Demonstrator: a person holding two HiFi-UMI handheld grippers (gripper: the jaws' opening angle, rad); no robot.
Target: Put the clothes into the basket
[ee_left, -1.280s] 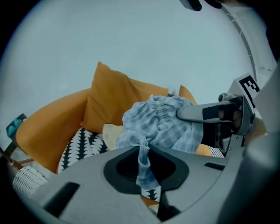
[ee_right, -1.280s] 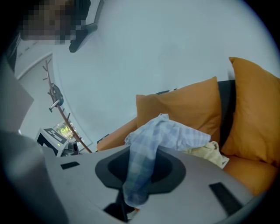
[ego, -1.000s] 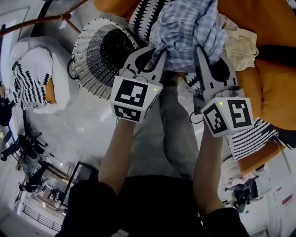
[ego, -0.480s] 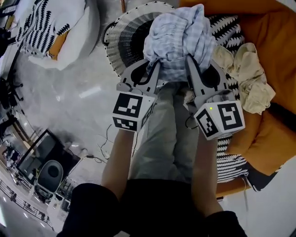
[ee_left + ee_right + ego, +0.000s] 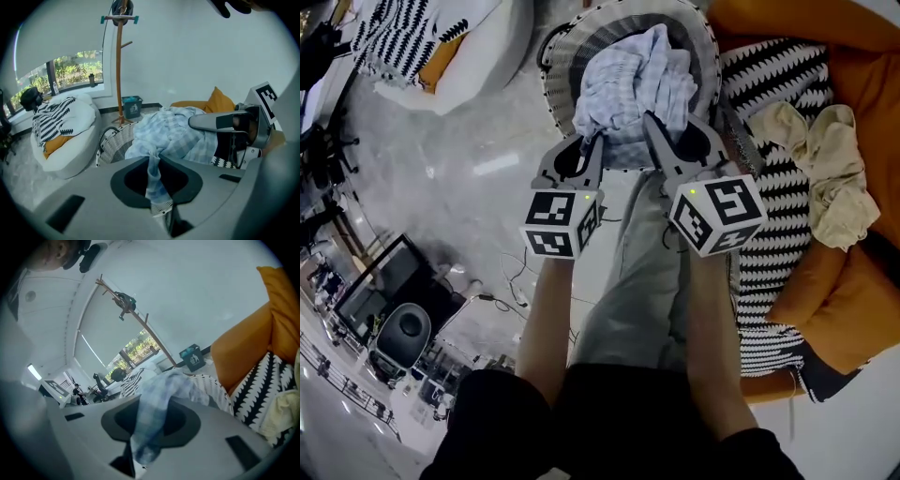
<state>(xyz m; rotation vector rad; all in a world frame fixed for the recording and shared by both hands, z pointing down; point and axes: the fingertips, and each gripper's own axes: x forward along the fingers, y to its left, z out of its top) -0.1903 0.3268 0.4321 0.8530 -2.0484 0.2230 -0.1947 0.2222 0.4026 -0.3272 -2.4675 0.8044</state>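
Note:
A pale blue checked shirt hangs bunched over the round black-and-white woven basket on the floor. Both grippers hold it from below. My left gripper is shut on a fold of the shirt, which runs down between its jaws. My right gripper is shut on another fold of the shirt. In the left gripper view the basket sits just beyond the cloth, and the right gripper reaches in from the right. A cream garment lies crumpled on the orange sofa.
An orange sofa with a black-and-white zigzag throw fills the right side. A white beanbag with a striped cushion lies at the upper left. A wooden coat stand rises behind the basket. Cables trail across the grey floor.
Both grippers have carried the checked shirt leftward off the sofa and lowered it over the basket. The cream garment has stayed on the sofa.

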